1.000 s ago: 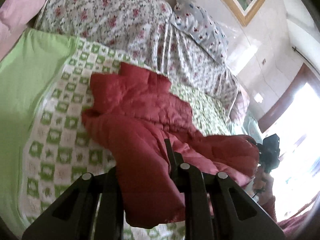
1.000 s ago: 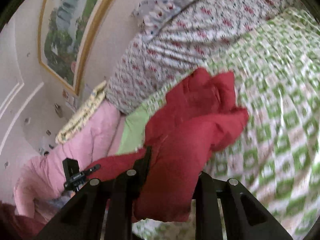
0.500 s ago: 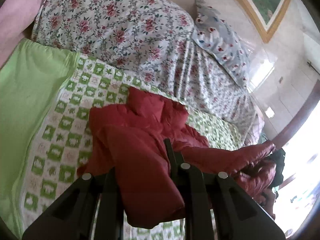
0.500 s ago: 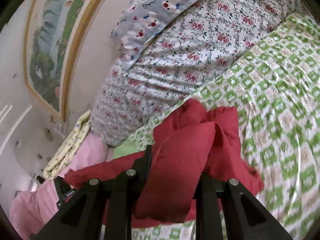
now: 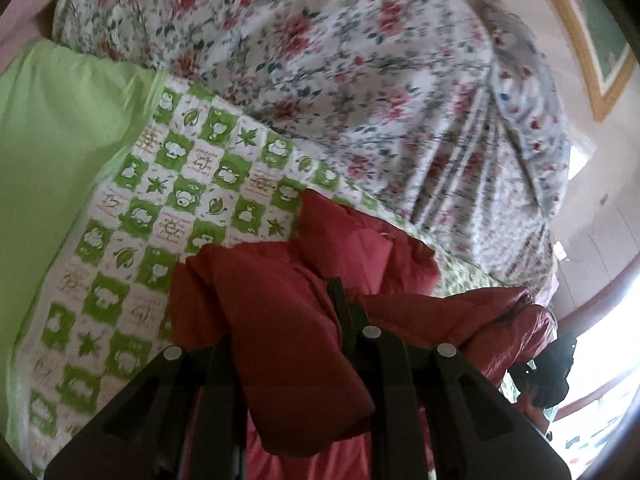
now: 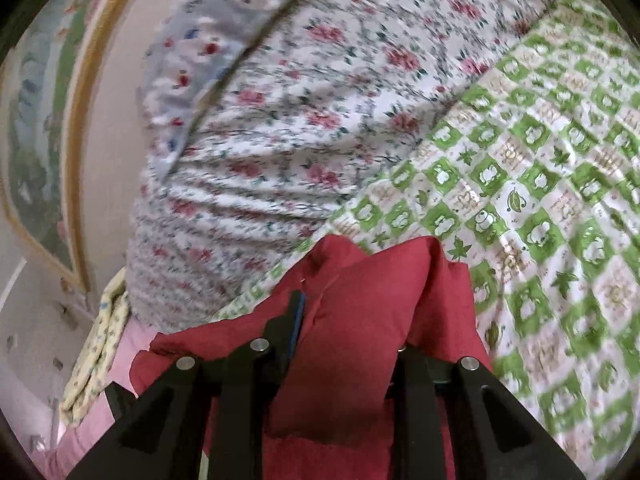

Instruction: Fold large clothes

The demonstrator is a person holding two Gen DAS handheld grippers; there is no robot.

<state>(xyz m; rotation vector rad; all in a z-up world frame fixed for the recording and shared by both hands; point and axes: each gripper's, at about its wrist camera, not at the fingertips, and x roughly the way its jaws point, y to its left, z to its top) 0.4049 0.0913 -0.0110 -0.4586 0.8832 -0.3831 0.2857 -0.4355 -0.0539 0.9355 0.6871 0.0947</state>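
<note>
A puffy dark red quilted jacket (image 5: 304, 320) lies bunched and partly doubled over on the green-and-white checked bedspread (image 5: 132, 240), thick folds of it raised off the bed.

Two close wrist views look along gripper fingers across a bed, sharing the red padded jacket (image 5: 304, 320), apparently.
</note>
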